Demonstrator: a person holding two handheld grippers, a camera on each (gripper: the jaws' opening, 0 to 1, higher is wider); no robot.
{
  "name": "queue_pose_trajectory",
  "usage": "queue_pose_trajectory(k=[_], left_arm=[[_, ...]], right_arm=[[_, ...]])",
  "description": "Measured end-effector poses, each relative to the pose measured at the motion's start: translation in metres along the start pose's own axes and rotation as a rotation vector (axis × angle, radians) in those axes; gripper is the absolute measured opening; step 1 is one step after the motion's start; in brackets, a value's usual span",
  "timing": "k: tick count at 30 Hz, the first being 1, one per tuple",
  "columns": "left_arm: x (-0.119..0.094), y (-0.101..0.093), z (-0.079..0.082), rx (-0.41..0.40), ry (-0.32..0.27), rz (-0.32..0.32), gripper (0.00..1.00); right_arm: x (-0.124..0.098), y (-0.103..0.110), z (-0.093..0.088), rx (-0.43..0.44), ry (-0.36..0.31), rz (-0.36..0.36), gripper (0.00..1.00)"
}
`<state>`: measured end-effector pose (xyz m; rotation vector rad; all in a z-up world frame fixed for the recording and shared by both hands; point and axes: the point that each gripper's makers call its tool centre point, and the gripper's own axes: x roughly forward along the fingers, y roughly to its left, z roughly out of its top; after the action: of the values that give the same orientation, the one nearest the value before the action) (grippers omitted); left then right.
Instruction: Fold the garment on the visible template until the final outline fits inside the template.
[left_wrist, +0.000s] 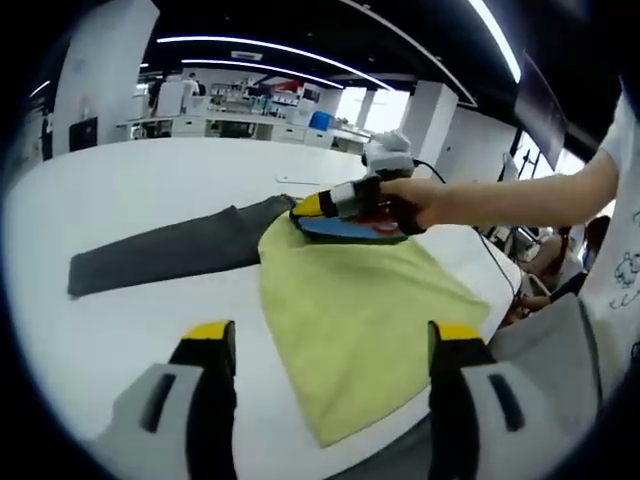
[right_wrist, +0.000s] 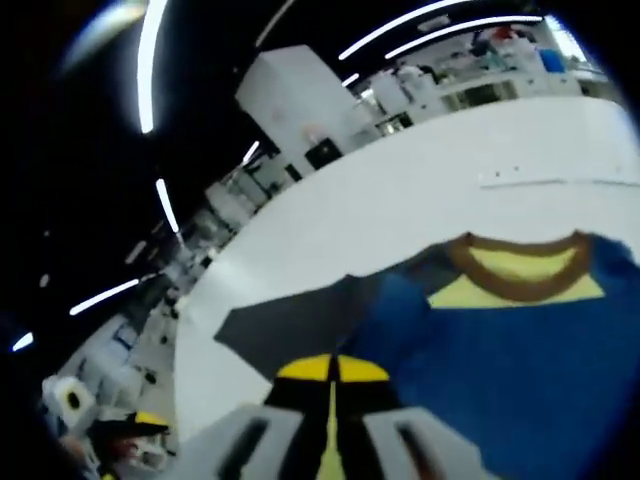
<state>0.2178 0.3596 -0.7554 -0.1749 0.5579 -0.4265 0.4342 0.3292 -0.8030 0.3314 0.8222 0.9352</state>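
Lying collar-away garment (right_wrist: 520, 340), apparently nipped by right claw (right_wrist: 331, 372).

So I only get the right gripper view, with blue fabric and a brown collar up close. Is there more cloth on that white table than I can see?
Observer: Yes. In the left gripper view a wide yellow-green fabric sheet spreads from the blue cloth toward the camera.
Operator: And the dark grey bit at the edge of my view?
Observer: It is a long dark grey fabric strip running far across the white table.
Operator: What is the other tool doing?
Observer: The left gripper hangs over the near end of the sheet, jaws apart, holding nothing.
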Motion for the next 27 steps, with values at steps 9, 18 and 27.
queue_pose_trajectory(k=[9, 18, 27], left_arm=[[0.002, 0.0, 0.0, -0.003, 0.001, -0.003, 0.75], [0.004, 0.0, 0.0, -0.004, -0.001, -0.008, 0.75], [0.006, 0.01, 0.005, -0.008, -0.005, -0.017, 0.76]], right_arm=[[0.005, 0.0, -0.016, -0.058, 0.051, 0.003, 0.0], [-0.005, 0.003, -0.013, -0.149, 0.018, 0.065, 0.16], [-0.031, 0.008, -0.011, -0.319, -0.027, 0.097, 0.56]])
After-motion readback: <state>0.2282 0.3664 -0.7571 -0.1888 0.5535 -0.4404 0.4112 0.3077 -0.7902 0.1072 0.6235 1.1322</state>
